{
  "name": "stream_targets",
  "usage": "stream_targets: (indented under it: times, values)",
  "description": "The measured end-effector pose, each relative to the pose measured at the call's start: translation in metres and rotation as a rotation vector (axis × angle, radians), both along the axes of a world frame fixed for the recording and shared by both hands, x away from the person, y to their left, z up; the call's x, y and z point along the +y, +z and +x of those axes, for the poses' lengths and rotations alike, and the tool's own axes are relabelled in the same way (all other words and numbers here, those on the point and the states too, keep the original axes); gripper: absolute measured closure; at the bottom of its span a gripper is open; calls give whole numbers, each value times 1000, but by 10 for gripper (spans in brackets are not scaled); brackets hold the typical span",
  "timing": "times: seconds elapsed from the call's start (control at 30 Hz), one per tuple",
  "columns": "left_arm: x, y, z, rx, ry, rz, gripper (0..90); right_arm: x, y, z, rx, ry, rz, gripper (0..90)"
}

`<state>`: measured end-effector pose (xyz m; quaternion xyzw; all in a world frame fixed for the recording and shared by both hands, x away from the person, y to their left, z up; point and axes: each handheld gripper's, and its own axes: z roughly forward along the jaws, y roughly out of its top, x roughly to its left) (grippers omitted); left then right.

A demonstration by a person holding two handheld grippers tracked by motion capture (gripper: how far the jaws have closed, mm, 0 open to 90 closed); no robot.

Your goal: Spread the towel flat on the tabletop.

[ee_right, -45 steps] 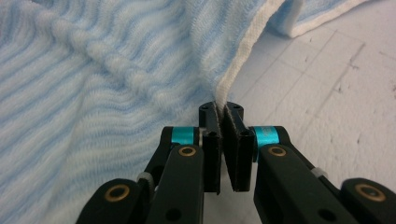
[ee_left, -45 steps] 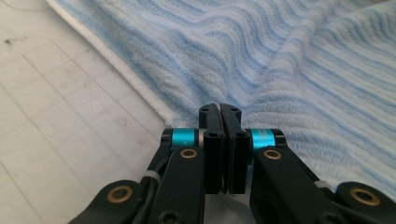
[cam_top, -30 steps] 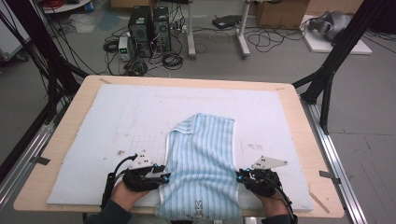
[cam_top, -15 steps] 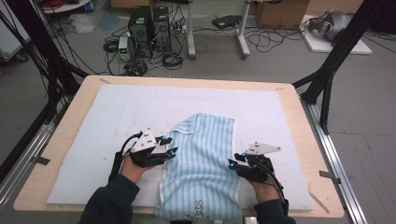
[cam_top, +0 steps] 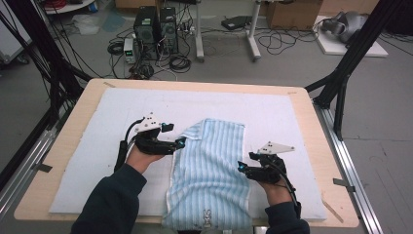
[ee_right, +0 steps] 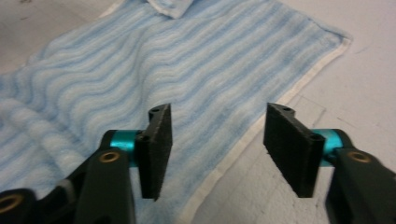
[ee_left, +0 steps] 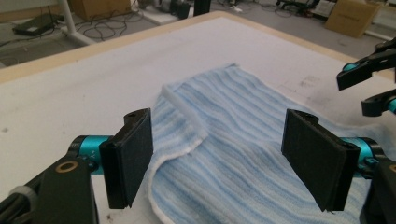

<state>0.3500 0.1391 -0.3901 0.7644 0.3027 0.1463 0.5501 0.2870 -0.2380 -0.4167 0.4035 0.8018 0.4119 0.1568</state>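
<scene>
- Towel lay folded on the white mat, its near edge hanging over the table's front; judging by that, the next fold should start with a grip right at the hem.
- Right gripper hovered at the towel's right edge, its jaws just opened, holding nothing.
- Left gripper hovered farther up by the turned-over corner, its jaws likewise just opened wide and empty.
</scene>
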Motion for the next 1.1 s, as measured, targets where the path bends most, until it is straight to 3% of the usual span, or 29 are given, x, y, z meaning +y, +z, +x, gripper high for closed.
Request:
stream_targets:
  times: [0.17, 0.37, 0.6, 0.7, 0.87, 1.1]
  values:
    - [-1, 7, 10, -12, -19, 36, 255, -1, 2, 5, -19, 3, -26, 269]
    - [-4, 3, 25, -19, -74, 41, 314, -2, 11, 9, -39, 12, -30, 213]
    - [-21, -18, 41, 1, -71, 143, 410, -3, 10, 12, -35, 12, -27, 208]
    - [-28, -29, 47, 28, -79, 186, 456, -4, 10, 13, -34, 13, -25, 208]
    - [-30, -44, 57, 81, -43, 225, 493, -7, 10, 11, -37, 12, -20, 208]
    - [-29, -52, 61, 119, -21, 274, 569, -11, 7, 12, -24, 3, -14, 209]
